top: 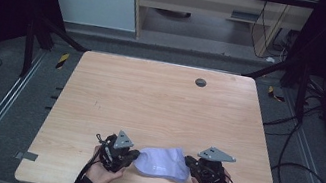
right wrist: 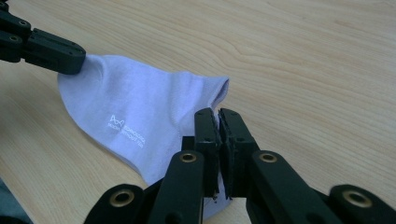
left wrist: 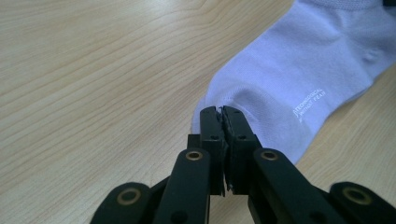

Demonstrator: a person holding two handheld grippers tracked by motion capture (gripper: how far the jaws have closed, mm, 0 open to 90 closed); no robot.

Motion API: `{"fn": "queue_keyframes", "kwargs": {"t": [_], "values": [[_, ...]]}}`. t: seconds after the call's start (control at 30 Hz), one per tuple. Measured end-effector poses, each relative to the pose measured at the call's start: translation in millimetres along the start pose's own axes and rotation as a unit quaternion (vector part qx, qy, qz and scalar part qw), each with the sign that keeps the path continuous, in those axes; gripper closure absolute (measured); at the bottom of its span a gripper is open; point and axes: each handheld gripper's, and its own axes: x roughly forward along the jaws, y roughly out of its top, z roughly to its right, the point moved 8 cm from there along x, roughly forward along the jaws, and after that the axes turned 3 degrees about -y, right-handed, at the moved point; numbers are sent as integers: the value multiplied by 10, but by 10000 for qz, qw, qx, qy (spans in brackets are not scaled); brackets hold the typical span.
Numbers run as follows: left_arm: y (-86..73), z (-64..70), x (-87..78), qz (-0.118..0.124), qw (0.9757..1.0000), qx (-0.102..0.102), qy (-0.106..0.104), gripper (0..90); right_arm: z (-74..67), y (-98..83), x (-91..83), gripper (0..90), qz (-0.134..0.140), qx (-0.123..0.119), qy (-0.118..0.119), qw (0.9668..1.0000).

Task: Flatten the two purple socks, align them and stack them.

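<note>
The left hand-held gripper has its jaws closed on one end of the white sock; the right hand-held gripper is closed on the opposite end; the sock lies stretched between both, near the front edge of the wooden surface.

Bare table beyond (sock nearest)

high view: above, looking forward-down | gripper views: close, low along jaws | shared: sock, table
</note>
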Motion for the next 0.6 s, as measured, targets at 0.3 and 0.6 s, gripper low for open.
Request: {"fn": "queue_keyframes", "kwargs": {"t": [0.3,0.6], "values": [[-50,-36,109,-130,9999,-3,24,871,21,-65,78,868,-160,-3,-21,9999],[-91,-60,179,-242,9997,1,42,868,78,-140,154,867,-361,50,-70,9993]]}}
